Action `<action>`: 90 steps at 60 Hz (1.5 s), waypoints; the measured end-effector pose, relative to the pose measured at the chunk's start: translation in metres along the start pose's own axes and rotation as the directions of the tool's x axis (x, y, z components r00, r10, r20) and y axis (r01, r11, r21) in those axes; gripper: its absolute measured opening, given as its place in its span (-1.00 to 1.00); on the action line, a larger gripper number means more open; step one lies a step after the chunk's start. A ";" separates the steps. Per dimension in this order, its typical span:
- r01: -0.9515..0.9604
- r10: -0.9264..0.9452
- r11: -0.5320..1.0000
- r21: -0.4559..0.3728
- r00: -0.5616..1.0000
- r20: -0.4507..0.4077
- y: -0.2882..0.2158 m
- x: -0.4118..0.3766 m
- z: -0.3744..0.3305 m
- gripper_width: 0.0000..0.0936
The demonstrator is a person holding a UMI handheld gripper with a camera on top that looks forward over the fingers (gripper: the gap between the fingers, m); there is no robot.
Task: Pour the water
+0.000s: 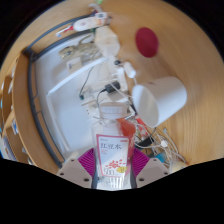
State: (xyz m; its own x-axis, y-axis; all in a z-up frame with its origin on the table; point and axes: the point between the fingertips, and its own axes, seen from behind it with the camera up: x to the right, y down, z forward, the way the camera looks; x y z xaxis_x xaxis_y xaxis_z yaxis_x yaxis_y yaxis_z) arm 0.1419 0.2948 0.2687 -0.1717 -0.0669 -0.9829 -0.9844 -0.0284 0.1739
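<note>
Clear plastic bottle (111, 150) with a white and pink label stood between the gripper's (112, 166) two fingers in the gripper view, upright along the line of sight, its neck and cap pointing away from the camera. Pink pads (86, 160) sat against the label on either side; both fingers pressed the bottle, closed only as far as its width allowed. Bottle filled the gap between them.

Just beyond the bottle and a little to its right, a white cup (160, 97) lay tilted, its open mouth turned toward the bottle. Whether the bottle's neck reached the cup's rim could not be made out.

Surface underneath was a light wooden table (190, 60). On it, farther off past the cup, a round red disc (147, 41) lay flat, well apart from the bottle.

To the left of the bottle, a white board or tray (60, 90) rested on the table, with several thin cables (90, 75) trailing over it. Small white items at its far end were too small to identify. Some coloured wires (150, 135) showed beside the right finger, below the cup.
</note>
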 end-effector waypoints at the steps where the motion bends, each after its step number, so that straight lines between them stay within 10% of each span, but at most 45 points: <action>1: 0.040 -0.040 0.999 -0.006 0.999 0.001 0.002 -0.004 0.000 -0.04; 18: 0.909 -0.912 0.408 -0.088 0.410 0.009 -0.013 -0.080 -0.018 -0.04; 33: 0.933 -0.913 -0.344 -0.103 -0.359 -0.194 -0.116 -0.113 -0.035 -0.03; 90: 0.935 -0.920 -0.340 -0.104 -0.353 -0.171 -0.236 0.005 0.002 0.25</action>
State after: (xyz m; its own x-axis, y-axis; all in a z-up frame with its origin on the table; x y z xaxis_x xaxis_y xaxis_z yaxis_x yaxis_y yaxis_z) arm 0.3735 0.3034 0.2224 0.9728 -0.1207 0.1979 0.1782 -0.1570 -0.9714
